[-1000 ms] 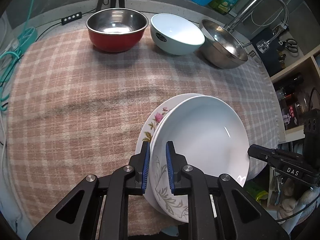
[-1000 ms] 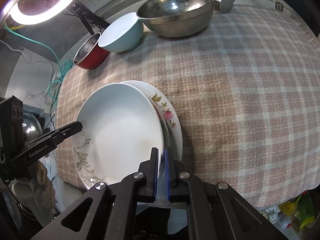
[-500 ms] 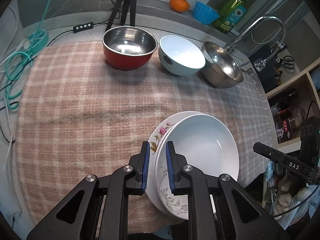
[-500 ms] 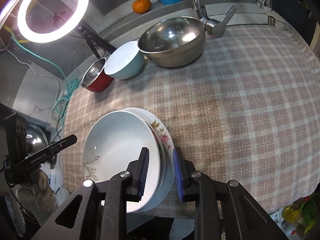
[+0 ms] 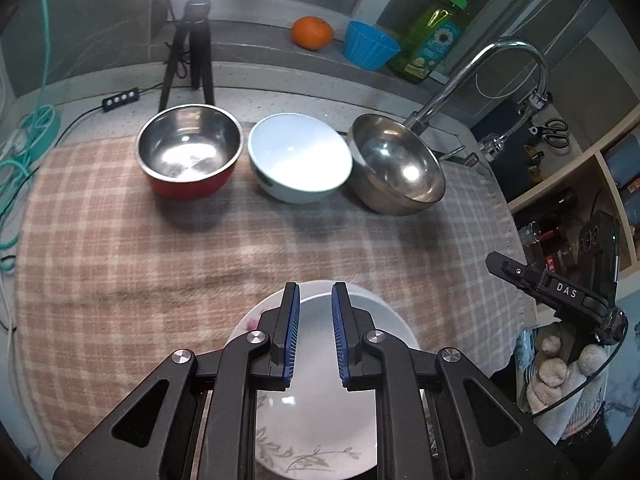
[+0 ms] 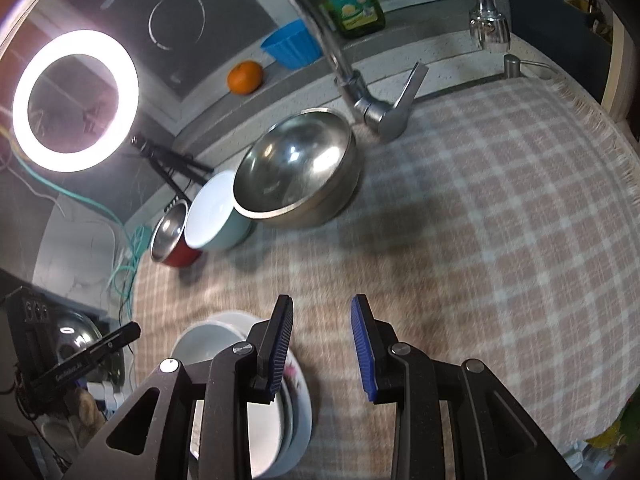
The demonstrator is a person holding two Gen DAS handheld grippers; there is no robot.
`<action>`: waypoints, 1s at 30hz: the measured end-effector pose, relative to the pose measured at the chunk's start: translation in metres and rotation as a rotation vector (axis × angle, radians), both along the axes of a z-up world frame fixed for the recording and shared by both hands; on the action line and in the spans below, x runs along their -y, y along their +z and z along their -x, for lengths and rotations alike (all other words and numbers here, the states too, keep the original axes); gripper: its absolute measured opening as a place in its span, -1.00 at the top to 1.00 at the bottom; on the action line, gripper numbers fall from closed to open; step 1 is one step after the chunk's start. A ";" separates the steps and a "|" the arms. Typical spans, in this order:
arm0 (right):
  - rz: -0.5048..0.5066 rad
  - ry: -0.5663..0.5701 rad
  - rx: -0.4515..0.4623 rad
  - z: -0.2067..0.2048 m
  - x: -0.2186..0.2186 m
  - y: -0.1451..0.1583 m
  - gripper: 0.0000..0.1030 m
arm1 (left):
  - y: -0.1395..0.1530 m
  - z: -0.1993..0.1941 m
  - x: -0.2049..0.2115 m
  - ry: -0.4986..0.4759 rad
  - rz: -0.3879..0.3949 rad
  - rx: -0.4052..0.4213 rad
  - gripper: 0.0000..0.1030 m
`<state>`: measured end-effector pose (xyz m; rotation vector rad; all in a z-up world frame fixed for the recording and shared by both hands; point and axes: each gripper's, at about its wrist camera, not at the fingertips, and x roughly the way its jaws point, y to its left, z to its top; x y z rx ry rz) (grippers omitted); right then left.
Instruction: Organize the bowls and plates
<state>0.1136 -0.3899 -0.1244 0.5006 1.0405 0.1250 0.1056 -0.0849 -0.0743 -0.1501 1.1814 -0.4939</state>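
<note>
A white deep plate (image 5: 316, 412) lies stacked on a flowered plate (image 5: 250, 324) near the front edge of the plaid cloth (image 5: 120, 280). My left gripper (image 5: 315, 288) hovers above them with its pads a narrow gap apart and nothing between them. The right gripper (image 6: 320, 340) stands open over bare cloth, just right of the flowered plate (image 6: 298, 392) and the white plate (image 6: 208, 340). Along the back stand a red bowl (image 5: 188, 160), a pale blue bowl (image 5: 300, 164) and a steel bowl (image 5: 396, 168).
A faucet (image 5: 480, 68) rises behind the steel bowl. On the back ledge are an orange (image 5: 312, 32), a blue cup (image 5: 370, 48) and a soap bottle (image 5: 436, 36). A tripod (image 5: 192, 52) and cables (image 5: 24, 152) sit at the left, with shelves (image 5: 580, 168) at the right.
The right gripper opened off the plates' rim and drew back and up. The left gripper slid off the rim and rose. The plates stay on the cloth.
</note>
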 end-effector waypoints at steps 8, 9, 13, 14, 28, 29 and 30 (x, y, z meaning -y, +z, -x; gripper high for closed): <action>-0.050 -0.021 0.000 -0.047 0.027 -0.004 0.42 | -0.019 -0.037 0.055 0.004 0.057 -0.082 0.51; -0.065 -0.023 -0.004 -0.053 0.030 -0.006 0.41 | -0.021 -0.041 0.061 0.010 0.059 -0.089 0.51; -0.109 -0.026 -0.017 -0.071 0.037 -0.012 0.34 | -0.026 -0.056 0.076 0.042 0.068 -0.107 0.48; -0.118 -0.024 -0.022 -0.076 0.039 -0.015 0.34 | -0.027 -0.059 0.079 0.050 0.068 -0.109 0.47; -0.144 -0.002 -0.080 -0.116 0.037 -0.038 0.34 | -0.048 -0.085 0.101 0.091 0.050 -0.160 0.47; -0.147 0.002 -0.081 -0.118 0.037 -0.039 0.34 | -0.049 -0.086 0.102 0.090 0.044 -0.161 0.47; -0.146 0.005 -0.083 -0.120 0.036 -0.040 0.34 | -0.051 -0.087 0.103 0.090 0.040 -0.165 0.47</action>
